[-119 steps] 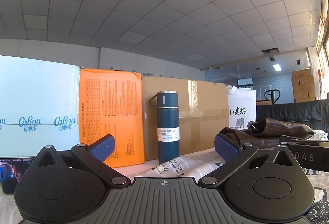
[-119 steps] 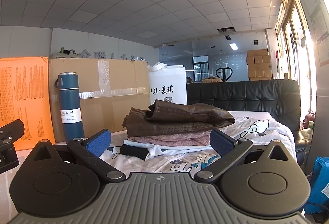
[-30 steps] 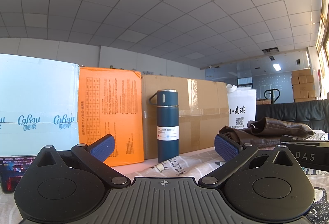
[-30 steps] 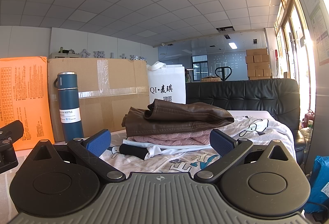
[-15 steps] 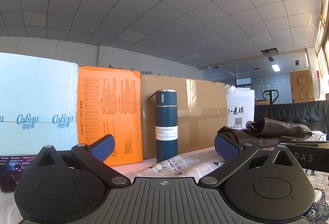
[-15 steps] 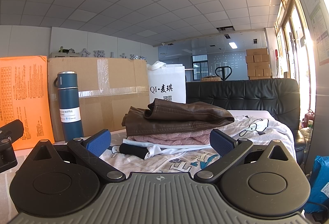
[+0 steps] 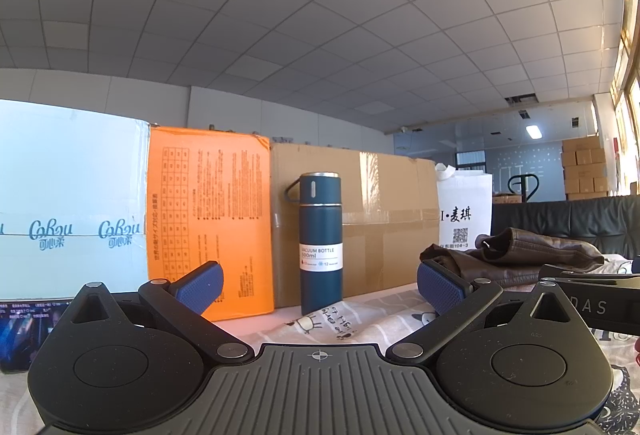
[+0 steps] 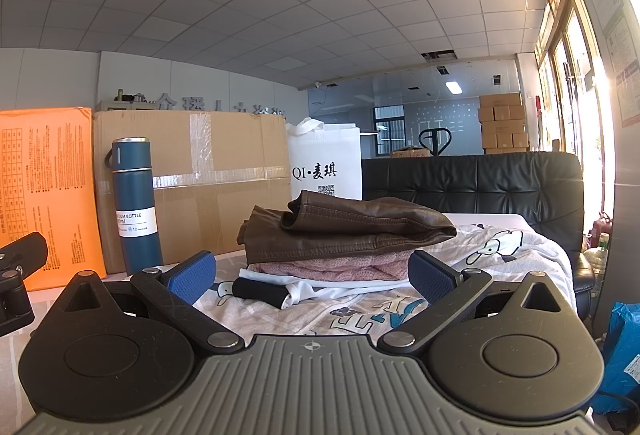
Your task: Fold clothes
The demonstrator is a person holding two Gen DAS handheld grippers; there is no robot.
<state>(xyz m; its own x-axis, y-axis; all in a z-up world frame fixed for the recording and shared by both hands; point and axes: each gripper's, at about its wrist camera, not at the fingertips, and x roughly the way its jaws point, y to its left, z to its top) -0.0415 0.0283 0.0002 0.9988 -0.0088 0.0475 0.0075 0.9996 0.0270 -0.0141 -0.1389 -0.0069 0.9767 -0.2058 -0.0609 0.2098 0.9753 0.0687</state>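
A folded stack of clothes sits on the table: a brown leather jacket on top, a pink knit under it, white garments with a black cuff at the bottom. A white printed garment lies spread beneath and in front of the stack. My right gripper is open and empty, low, just in front of the stack. My left gripper is open and empty, facing the blue bottle; the jacket shows at its right. The printed cloth lies under it.
A blue vacuum bottle stands before a cardboard box. An orange box and a pale blue box stand left. A white bag and a black sofa are behind. A phone screen lies left.
Almost nothing differs. Both views have shifted very slightly; both grippers stay open and empty.
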